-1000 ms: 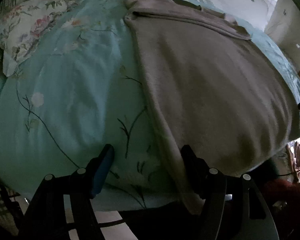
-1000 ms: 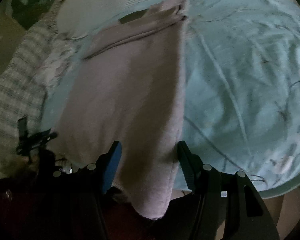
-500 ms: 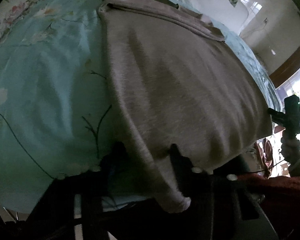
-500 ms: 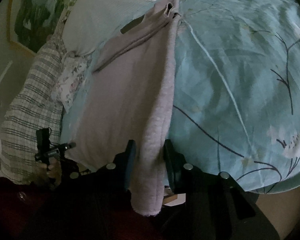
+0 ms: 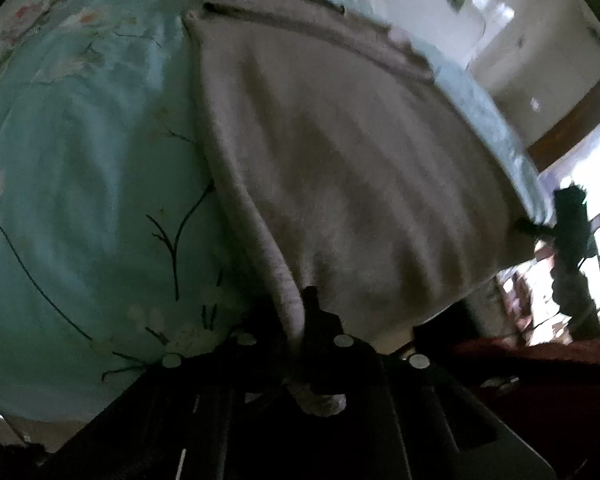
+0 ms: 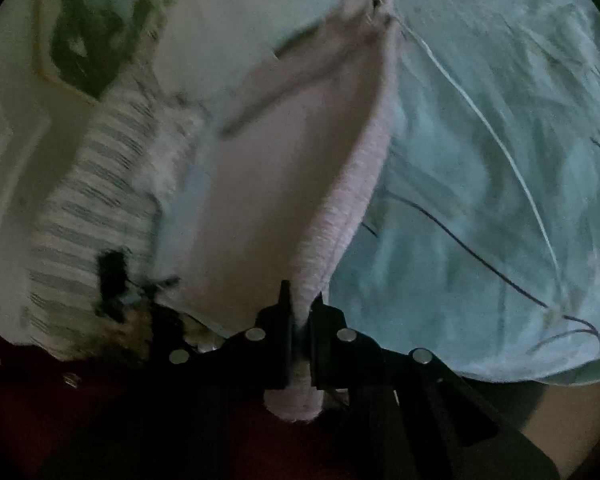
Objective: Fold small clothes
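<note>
A pale pinkish-grey knit garment point(image 5: 340, 152) lies spread on a light blue floral bedspread point(image 5: 80, 184). My left gripper point(image 5: 294, 312) is shut on the garment's near left corner, and the hem bunches between the jaws. In the right wrist view the same garment point(image 6: 284, 184) stretches away from me, and my right gripper point(image 6: 300, 312) is shut on its near right corner. The corner is lifted off the bedspread point(image 6: 480, 168) and a tail of cloth hangs below the jaws. The far end of the garment is folded over near the pillows.
A white striped pillow point(image 6: 236, 24) and a checked blanket point(image 6: 88, 200) lie at the head of the bed. The other gripper shows at the right edge of the left view point(image 5: 572, 224). A window glows at far right point(image 5: 596, 184).
Both grippers closed from open onto the garment's near corners and have lifted them, so the near hem now rises off the bedspread.
</note>
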`<action>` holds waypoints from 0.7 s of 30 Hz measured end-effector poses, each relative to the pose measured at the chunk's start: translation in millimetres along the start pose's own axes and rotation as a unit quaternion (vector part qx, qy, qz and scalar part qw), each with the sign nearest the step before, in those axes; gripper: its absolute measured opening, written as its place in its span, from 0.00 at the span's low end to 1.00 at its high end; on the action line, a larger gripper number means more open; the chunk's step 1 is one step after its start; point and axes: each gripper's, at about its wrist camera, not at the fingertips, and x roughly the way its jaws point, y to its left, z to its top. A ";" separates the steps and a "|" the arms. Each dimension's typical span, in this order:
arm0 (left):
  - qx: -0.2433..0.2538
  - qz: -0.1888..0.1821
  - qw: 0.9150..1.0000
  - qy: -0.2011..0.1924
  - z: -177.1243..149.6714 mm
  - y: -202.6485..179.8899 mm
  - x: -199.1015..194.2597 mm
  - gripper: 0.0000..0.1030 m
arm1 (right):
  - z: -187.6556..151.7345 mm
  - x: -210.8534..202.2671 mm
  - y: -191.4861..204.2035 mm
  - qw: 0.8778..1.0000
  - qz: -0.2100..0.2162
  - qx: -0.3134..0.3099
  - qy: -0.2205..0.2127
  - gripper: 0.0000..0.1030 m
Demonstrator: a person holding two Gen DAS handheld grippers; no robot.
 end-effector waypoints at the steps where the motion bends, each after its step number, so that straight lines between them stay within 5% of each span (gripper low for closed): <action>1: -0.009 -0.013 1.000 -0.016 0.6 0.9 -7.4 0.04 | 4.3 -4.2 3.1 1.000 0.013 0.003 -0.015 0.07; 8: -0.027 -0.061 0.989 -0.135 22.4 -3.9 -61.2 0.04 | 46.9 -23.9 25.5 0.995 0.042 0.000 -0.094 0.07; 15: -0.040 -0.039 0.977 -0.208 85.2 -6.4 -71.7 0.04 | 112.2 -18.1 34.7 0.988 0.035 -0.017 -0.151 0.07; 21: -0.031 -0.023 0.965 -0.259 164.3 -8.6 -73.9 0.04 | 197.0 7.2 27.8 0.983 -0.019 -0.028 -0.178 0.07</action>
